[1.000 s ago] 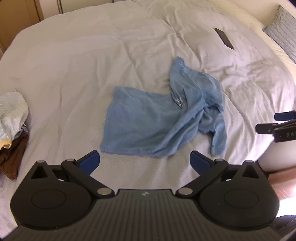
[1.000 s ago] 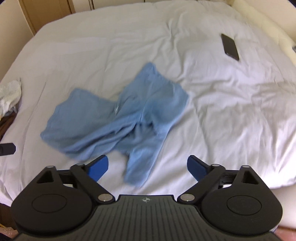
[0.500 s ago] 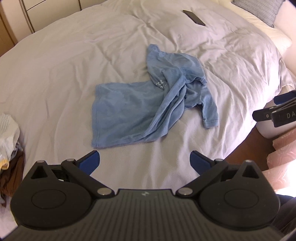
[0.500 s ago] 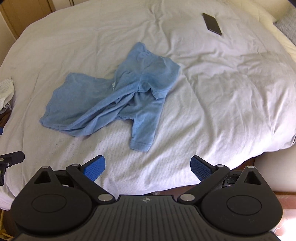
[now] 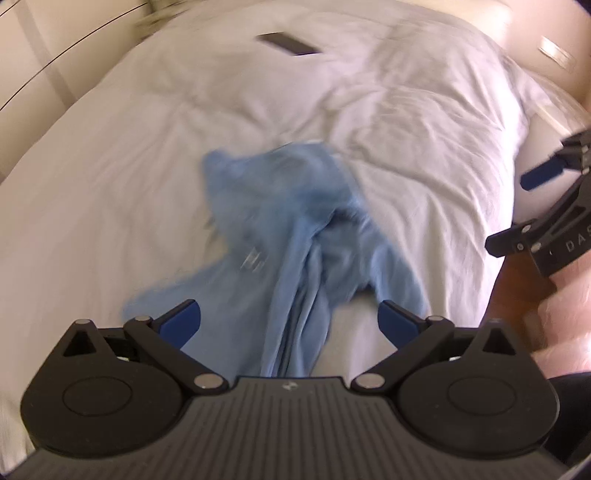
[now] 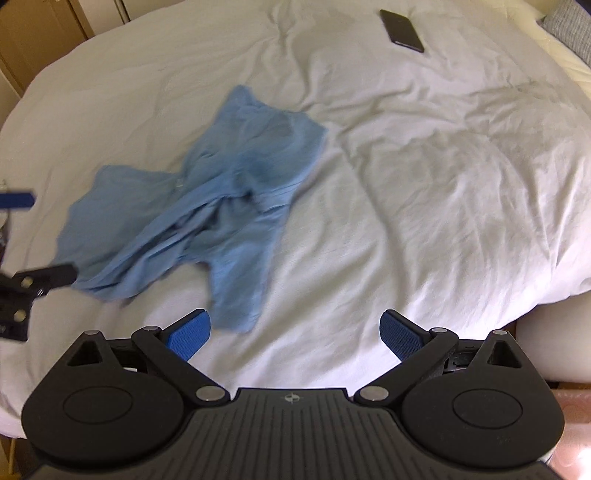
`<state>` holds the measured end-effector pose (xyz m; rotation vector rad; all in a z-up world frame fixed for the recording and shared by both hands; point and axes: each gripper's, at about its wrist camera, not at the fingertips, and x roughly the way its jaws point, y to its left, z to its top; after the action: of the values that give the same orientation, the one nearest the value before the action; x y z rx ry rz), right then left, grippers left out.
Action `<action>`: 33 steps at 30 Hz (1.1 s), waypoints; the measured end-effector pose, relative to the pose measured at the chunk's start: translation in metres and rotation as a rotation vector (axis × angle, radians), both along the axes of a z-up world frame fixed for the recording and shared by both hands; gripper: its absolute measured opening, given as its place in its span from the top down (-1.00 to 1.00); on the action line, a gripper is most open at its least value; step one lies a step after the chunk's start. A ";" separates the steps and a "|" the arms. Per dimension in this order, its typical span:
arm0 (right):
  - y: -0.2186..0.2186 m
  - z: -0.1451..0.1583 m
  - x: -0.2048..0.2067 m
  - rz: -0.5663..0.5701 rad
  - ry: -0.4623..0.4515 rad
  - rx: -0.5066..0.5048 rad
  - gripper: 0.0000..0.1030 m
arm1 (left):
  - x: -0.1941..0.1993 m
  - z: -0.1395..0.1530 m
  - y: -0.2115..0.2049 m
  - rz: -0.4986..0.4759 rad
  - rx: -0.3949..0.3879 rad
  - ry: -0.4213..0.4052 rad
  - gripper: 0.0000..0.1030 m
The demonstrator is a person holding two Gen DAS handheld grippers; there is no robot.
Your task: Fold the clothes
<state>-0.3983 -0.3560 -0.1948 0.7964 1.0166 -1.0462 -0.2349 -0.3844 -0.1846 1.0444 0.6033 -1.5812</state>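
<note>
A crumpled light blue T-shirt [image 5: 291, 236] [image 6: 207, 206] lies bunched on the white bed cover. My left gripper [image 5: 290, 319] is open, low over the shirt's near bunched edge, which runs between its blue pads without being gripped. My right gripper [image 6: 295, 330] is open just in front of the loose sleeve [image 6: 238, 291], whose hem lies beside the left pad. The left wrist view is blurred. The left gripper shows at the left edge of the right wrist view, the right gripper at the right edge of the left wrist view.
A dark phone [image 6: 402, 30] [image 5: 288, 43] lies far back on the white duvet [image 6: 443, 166]. The bed's near edge drops off at the right [image 6: 535, 306]. Wooden cabinets [image 6: 40, 40] stand behind the bed at the left. A grey pillow [image 6: 570, 27] sits at the far right.
Both grippers have moved in closer to the shirt. The left one swung round and dropped low over its near edge. The shirt itself lies as before.
</note>
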 end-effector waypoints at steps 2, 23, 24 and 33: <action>-0.013 -0.009 -0.011 0.001 -0.004 0.007 -0.87 | -0.015 -0.017 -0.028 -0.105 -0.003 -0.037 -0.67; -0.071 -0.072 -0.010 -0.020 -0.062 0.073 -0.73 | 0.076 -0.012 -0.154 -0.004 -0.212 -0.075 0.99; -0.071 -0.072 0.000 -0.015 -0.075 0.065 -0.73 | 0.097 -0.002 -0.155 0.037 -0.227 -0.081 0.99; -0.084 -0.052 0.077 -0.052 -0.211 0.020 -0.73 | 0.178 0.044 -0.122 0.040 -0.246 0.043 0.99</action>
<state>-0.3217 -0.4396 -0.2465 0.9332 0.8318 -0.9746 -0.0568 -0.5068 -0.1404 0.8119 0.4427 -1.6007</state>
